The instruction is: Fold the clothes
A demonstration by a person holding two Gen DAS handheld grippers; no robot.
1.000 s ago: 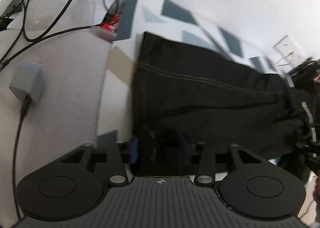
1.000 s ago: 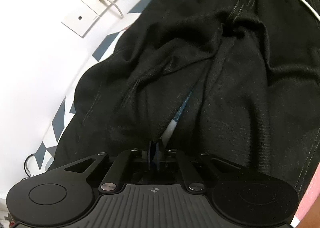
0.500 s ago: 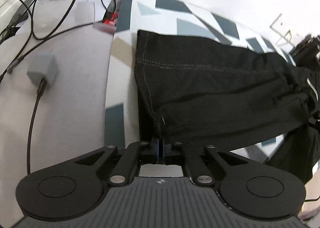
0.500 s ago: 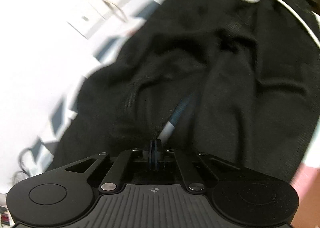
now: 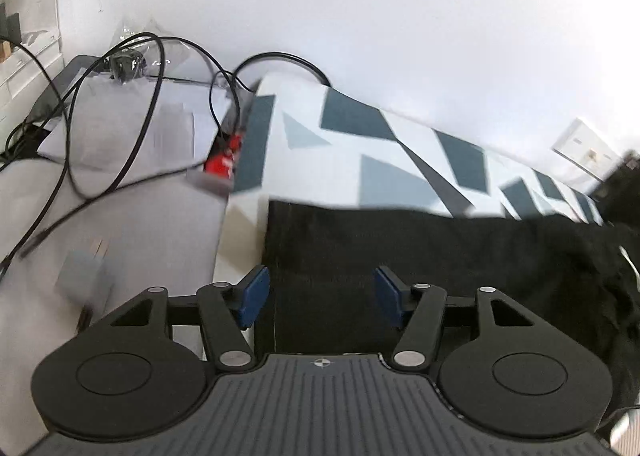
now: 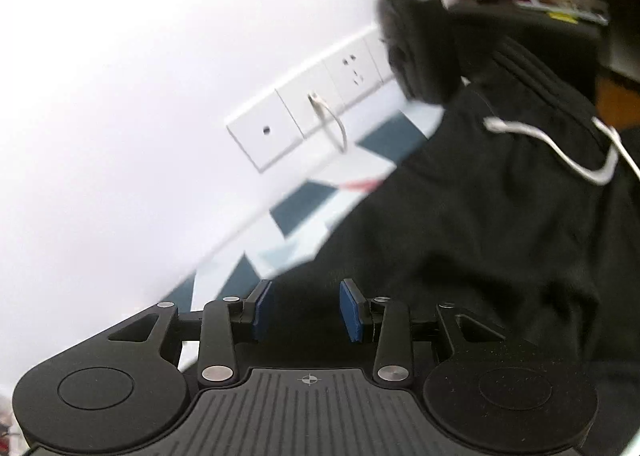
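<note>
Your left gripper [image 5: 320, 298] and right gripper [image 6: 306, 312] jaws are opening, gripping nothing, leaving the black trousers [image 5: 420, 252] laid flat for folding.

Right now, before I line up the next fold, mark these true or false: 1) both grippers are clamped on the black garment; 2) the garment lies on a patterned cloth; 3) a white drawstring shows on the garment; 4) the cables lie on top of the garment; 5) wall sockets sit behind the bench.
1) False. The left gripper and right gripper both have their jaws opening, pads clear of the black garment.
2) True. It lies on the patterned cloth of white, grey and teal shapes.
3) True. The white drawstring shows in the right wrist view.
4) False. The cables lie on the grey surface beside the cloth.
5) True. The wall sockets are on the white wall.
</note>
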